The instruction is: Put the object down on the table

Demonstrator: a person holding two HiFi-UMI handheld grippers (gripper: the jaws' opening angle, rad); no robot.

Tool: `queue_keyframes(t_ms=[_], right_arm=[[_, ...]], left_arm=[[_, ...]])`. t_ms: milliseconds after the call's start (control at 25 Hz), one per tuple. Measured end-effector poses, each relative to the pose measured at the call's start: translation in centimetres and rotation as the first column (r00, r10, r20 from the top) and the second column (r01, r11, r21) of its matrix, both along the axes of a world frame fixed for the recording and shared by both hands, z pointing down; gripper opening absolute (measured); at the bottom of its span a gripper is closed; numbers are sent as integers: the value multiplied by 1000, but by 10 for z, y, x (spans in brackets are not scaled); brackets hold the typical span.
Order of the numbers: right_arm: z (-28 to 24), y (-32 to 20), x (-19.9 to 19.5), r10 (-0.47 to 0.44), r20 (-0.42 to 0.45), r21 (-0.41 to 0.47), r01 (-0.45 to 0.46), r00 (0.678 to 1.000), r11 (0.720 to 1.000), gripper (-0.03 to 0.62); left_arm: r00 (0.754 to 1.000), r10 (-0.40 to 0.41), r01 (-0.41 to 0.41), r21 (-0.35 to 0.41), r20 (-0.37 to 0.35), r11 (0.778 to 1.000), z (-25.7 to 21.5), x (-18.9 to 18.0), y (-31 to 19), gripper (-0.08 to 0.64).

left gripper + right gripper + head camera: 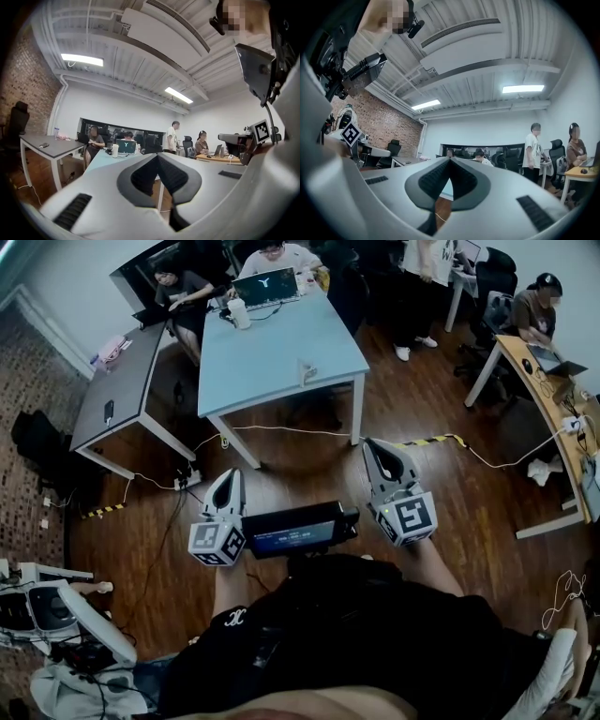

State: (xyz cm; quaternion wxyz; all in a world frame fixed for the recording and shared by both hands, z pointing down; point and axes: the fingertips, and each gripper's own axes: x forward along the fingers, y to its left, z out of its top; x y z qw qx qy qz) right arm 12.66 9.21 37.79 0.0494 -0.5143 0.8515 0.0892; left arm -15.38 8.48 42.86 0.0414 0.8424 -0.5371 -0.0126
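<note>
In the head view both grippers hang side by side over the wooden floor, short of the light blue table (pixel 272 352). My left gripper (pixel 228 478) is shut with nothing between its jaws; in the left gripper view the left gripper (pixel 157 156) points toward the blue table (pixel 101 161). My right gripper (pixel 380 448) is also shut and empty; in the right gripper view the tips of the right gripper (pixel 450 159) meet. A small pale object (pixel 307 371) stands near the table's near right edge. No object shows in either grip.
A laptop (pixel 265 287) and a white cup (pixel 240 313) sit at the table's far end, where people sit. A grey desk (pixel 122 390) stands left, a wooden desk (pixel 548 409) right. Cables (pixel 281 430) cross the floor. A dark screen (pixel 298 531) sits between the grippers.
</note>
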Motion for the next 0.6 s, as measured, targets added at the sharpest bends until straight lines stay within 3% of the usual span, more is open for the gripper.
queue_keyframes(t_ms=[600], right_arm=[[-1, -4, 25, -13, -31, 27, 14, 999, 1000, -23]], left_arm=[[1000, 10, -10, 10, 12, 1000, -5, 29, 4, -8]])
